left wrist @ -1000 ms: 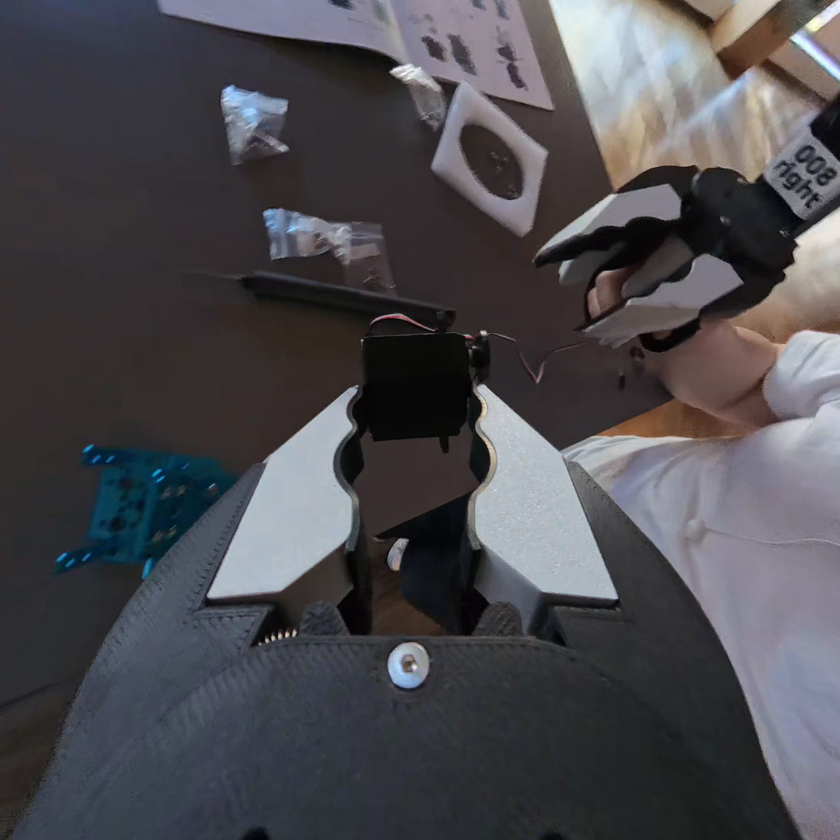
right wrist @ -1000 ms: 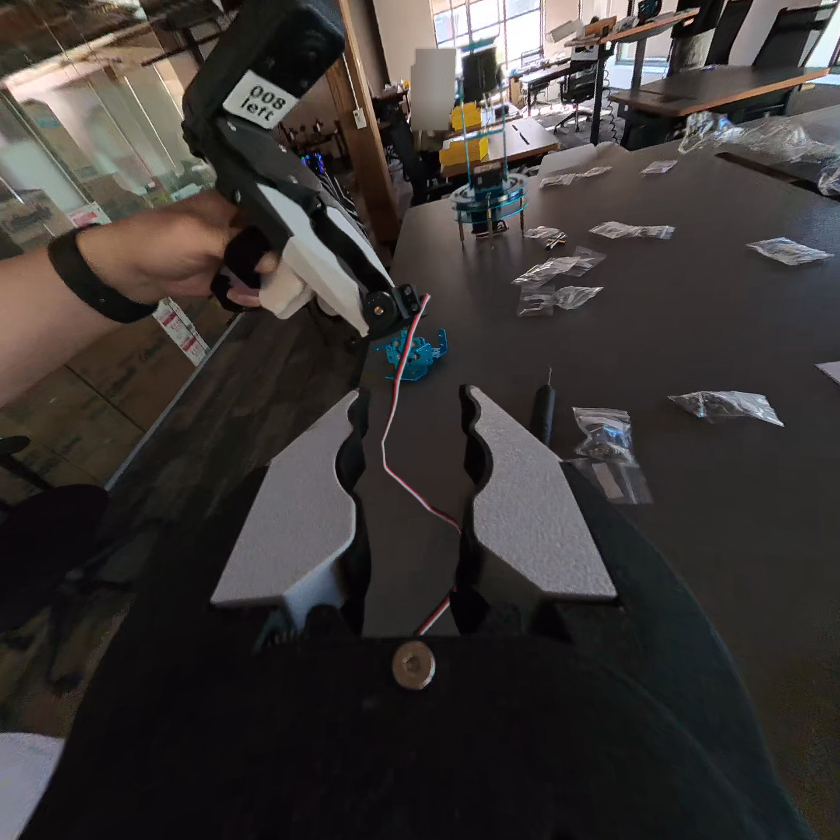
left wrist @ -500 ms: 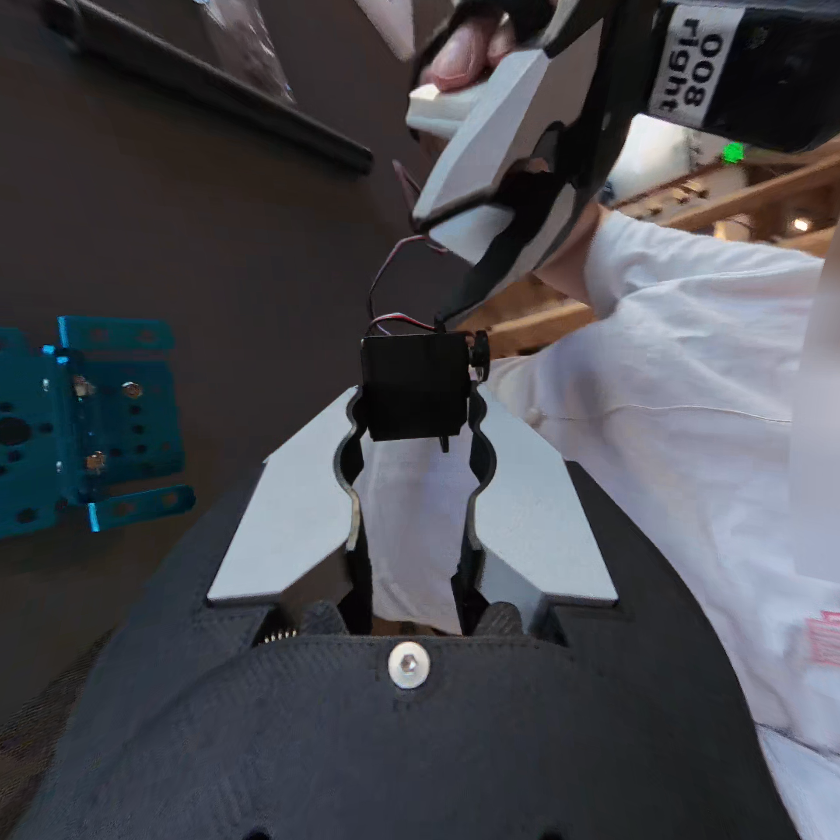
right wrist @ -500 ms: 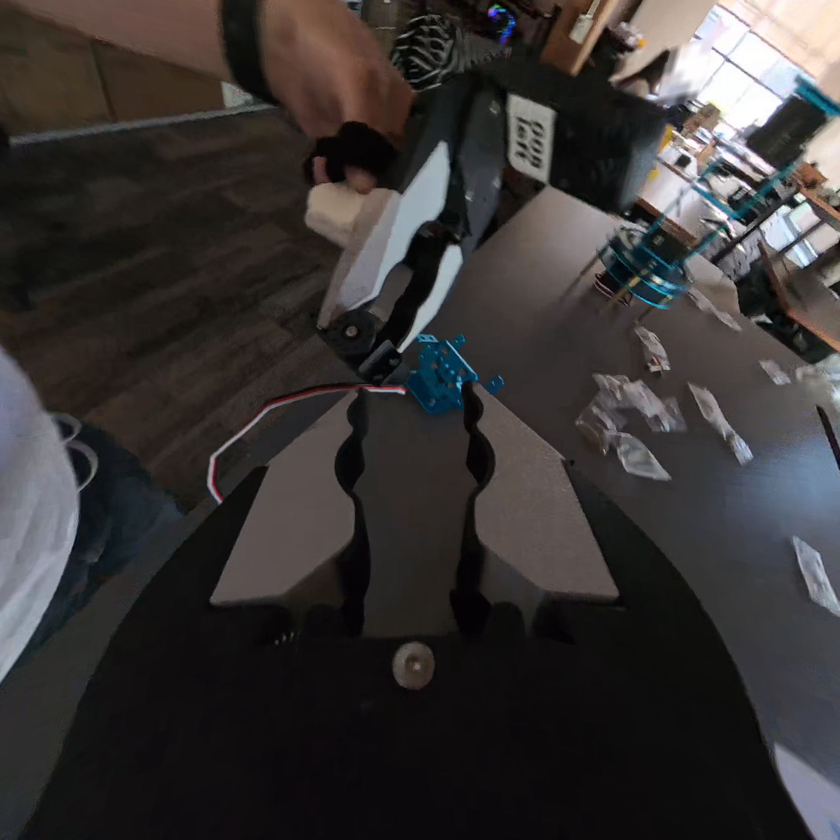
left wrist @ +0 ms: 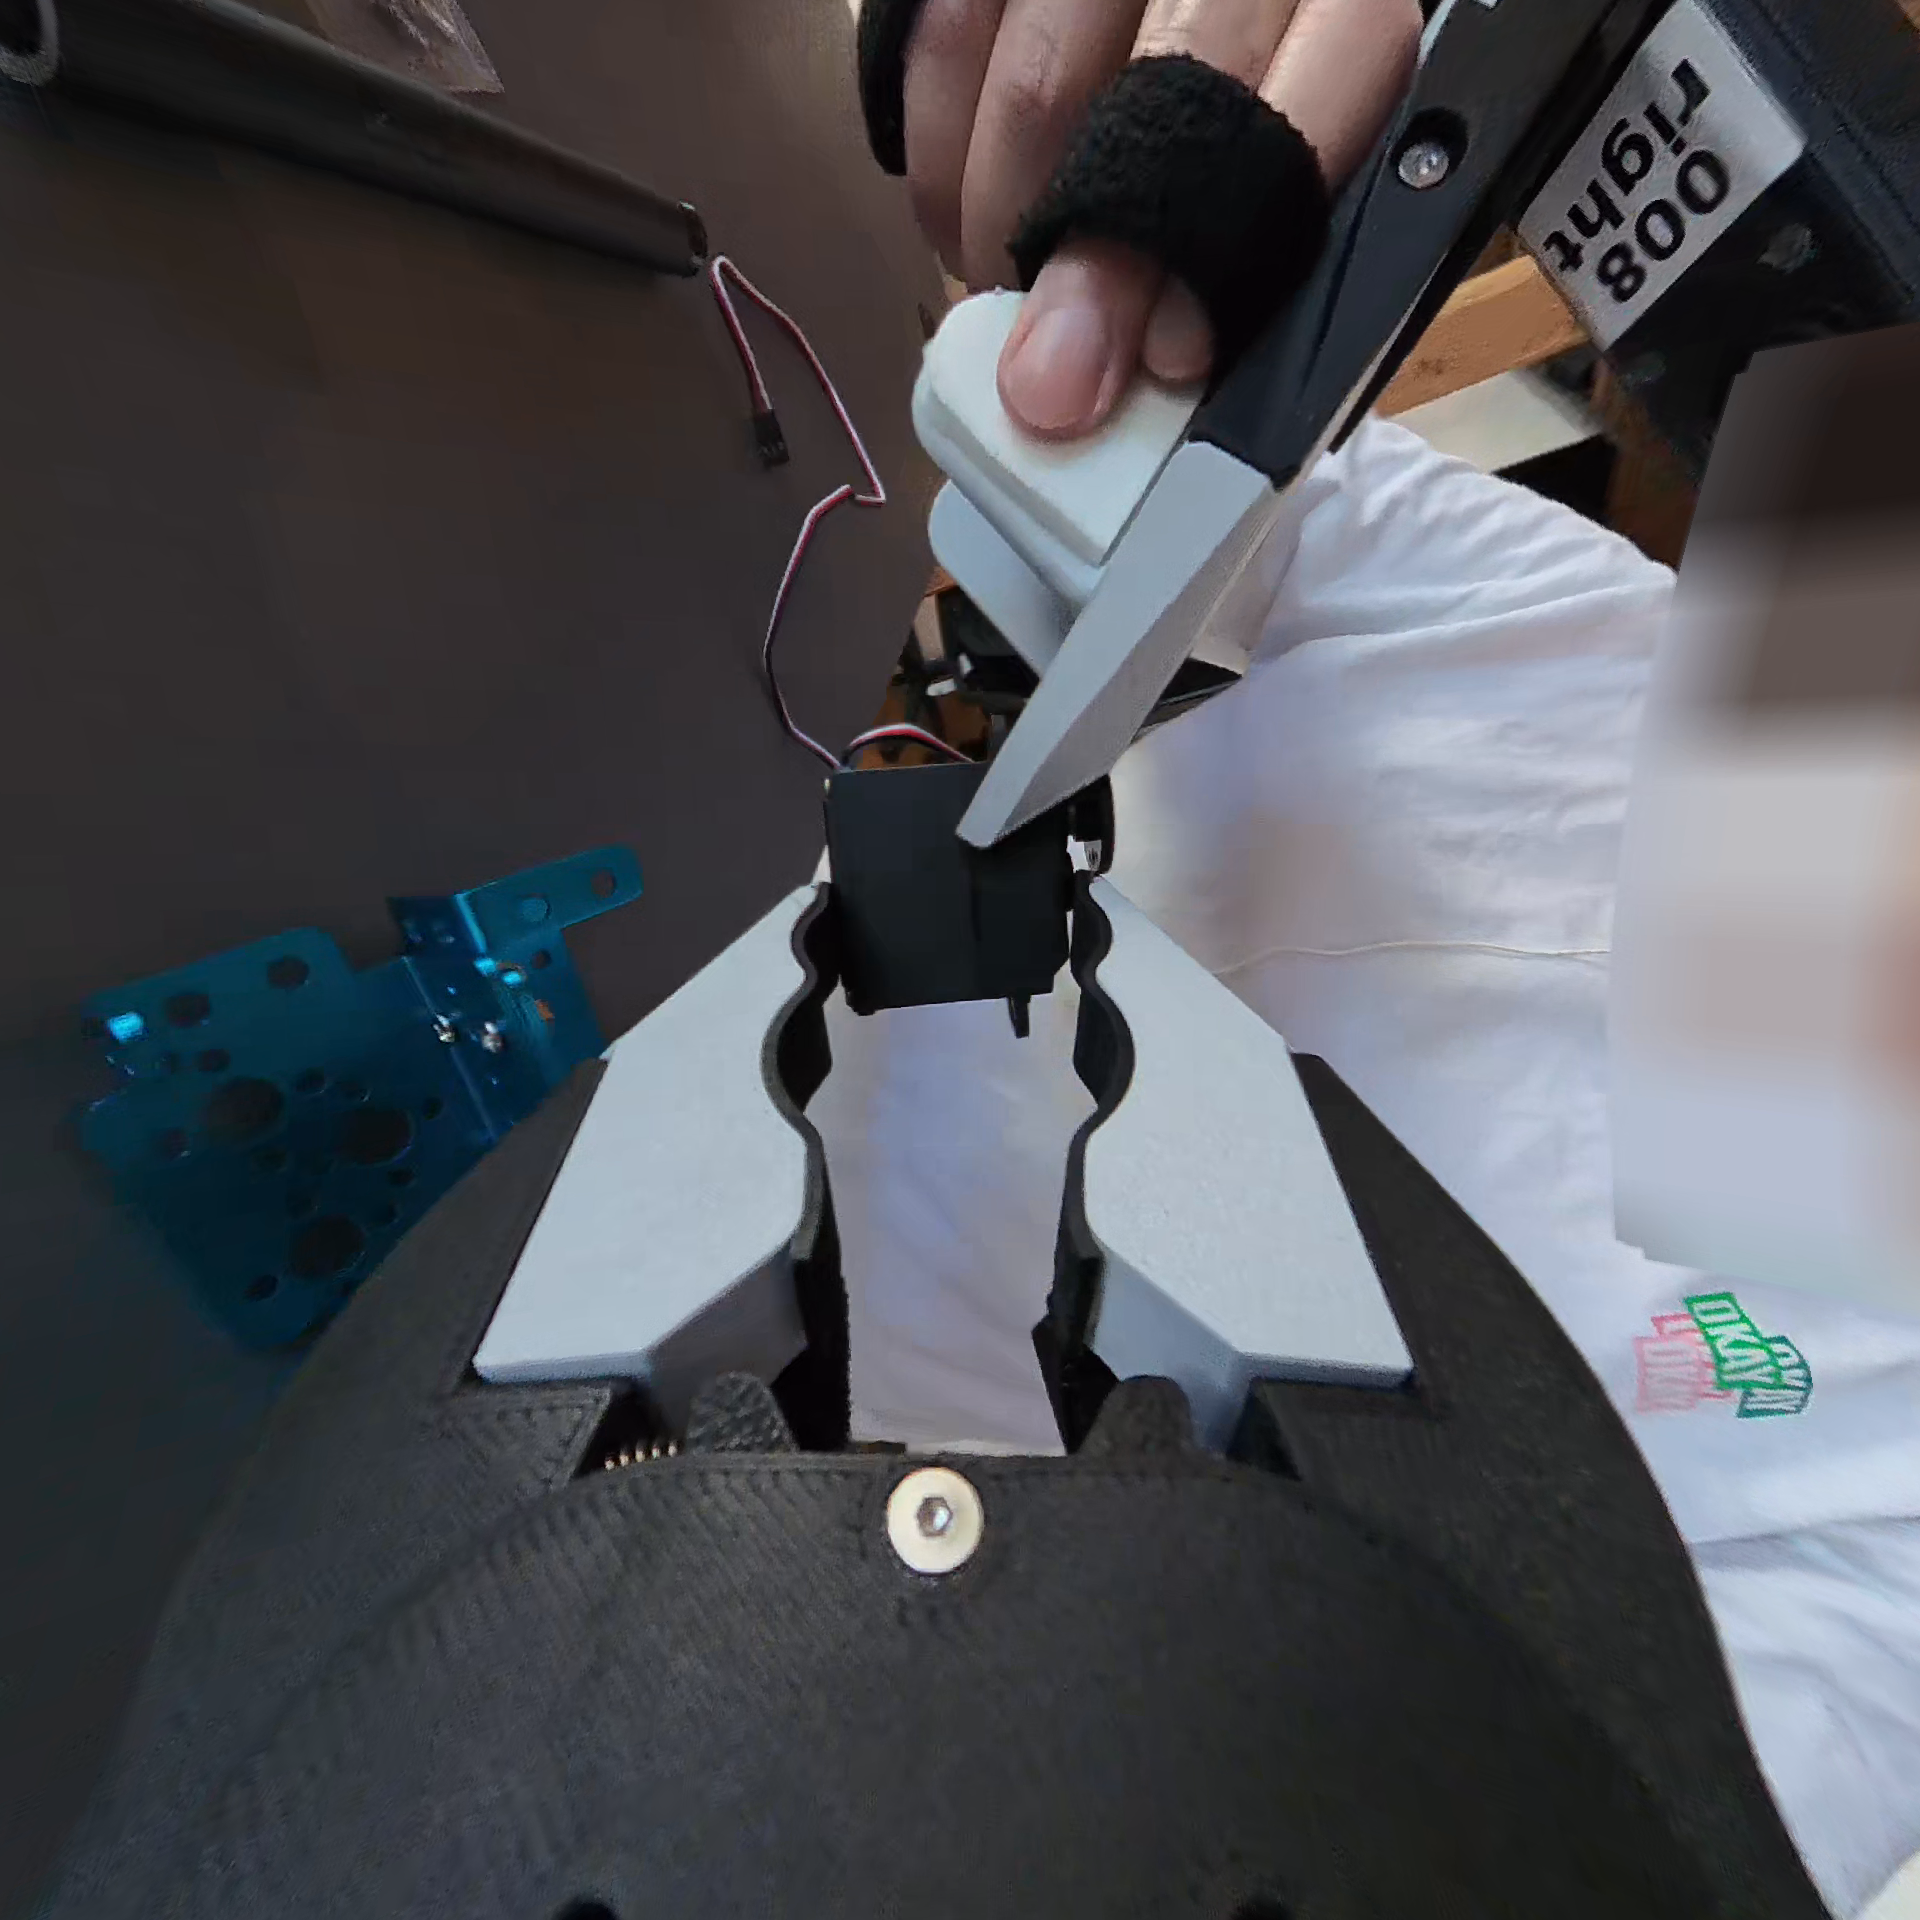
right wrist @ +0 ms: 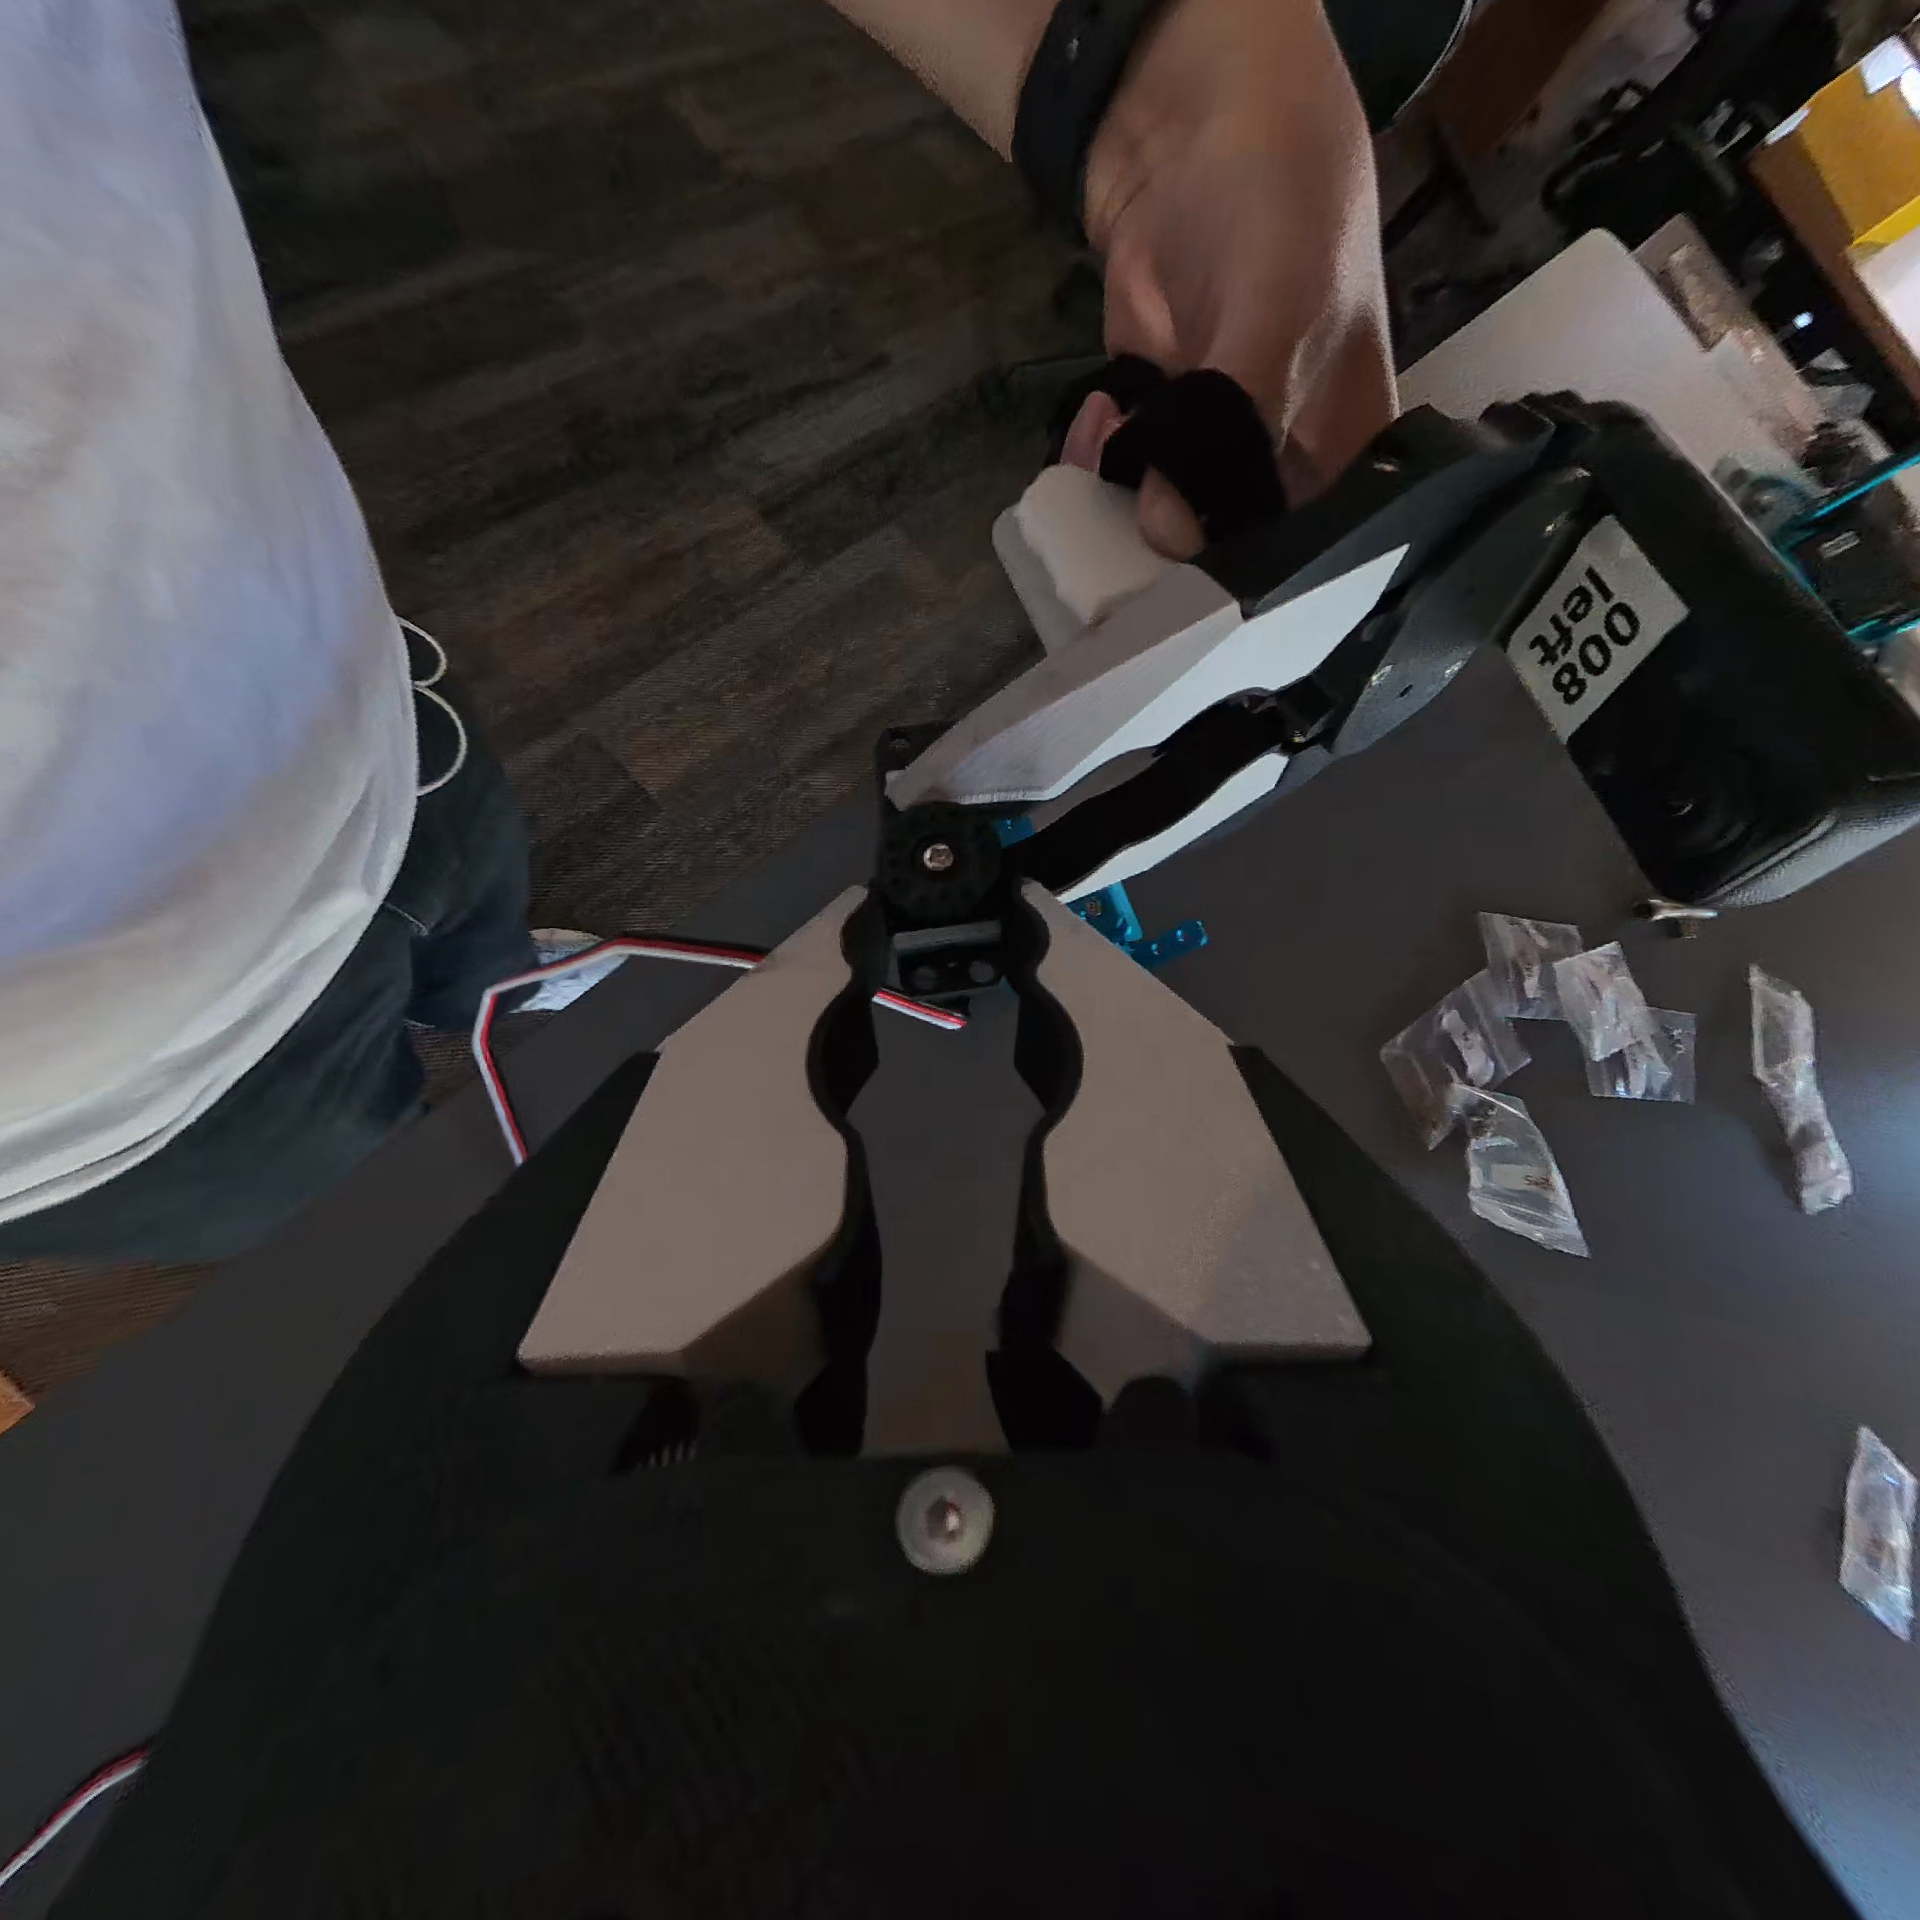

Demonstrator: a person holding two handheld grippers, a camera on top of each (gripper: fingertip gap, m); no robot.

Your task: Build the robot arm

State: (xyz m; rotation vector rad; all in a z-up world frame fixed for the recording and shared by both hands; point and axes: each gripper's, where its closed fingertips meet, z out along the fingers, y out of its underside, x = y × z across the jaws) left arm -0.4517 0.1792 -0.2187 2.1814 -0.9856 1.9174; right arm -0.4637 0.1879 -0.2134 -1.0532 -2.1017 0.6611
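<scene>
My left gripper [left wrist: 948, 904] is shut on a small black servo motor [left wrist: 935, 914] and holds it up off the dark table [left wrist: 364, 571]. The servo's red, white and black wire [left wrist: 821, 520] hangs to a black plug [left wrist: 769, 447]. My right gripper [right wrist: 943, 909] has its tips closed on the same servo [right wrist: 945, 966], just below its round black horn [right wrist: 935, 857]. In the left wrist view one right finger [left wrist: 1122, 644] lies across the servo's top. In the right wrist view the left gripper's white fingers [right wrist: 1143, 686] come in from the right.
A blue perforated metal bracket [left wrist: 343, 1081] lies on the table near its edge, also visible in the right wrist view [right wrist: 1132, 935]. A black screwdriver [left wrist: 364, 135] lies farther back. Several small clear bags [right wrist: 1527, 1049] lie at the right. The person's white shirt [left wrist: 1455, 831] is close behind the servo. The grippers are tip to tip, or close to it. My left tips are roughly 8 cm from the blue perforated metal bracket [left wrist: 343, 1081].
My right gripper has come in to the servo and its fingers have narrowed onto it. Both grippers have turned toward the person's body. My left gripper has kept its hold.
</scene>
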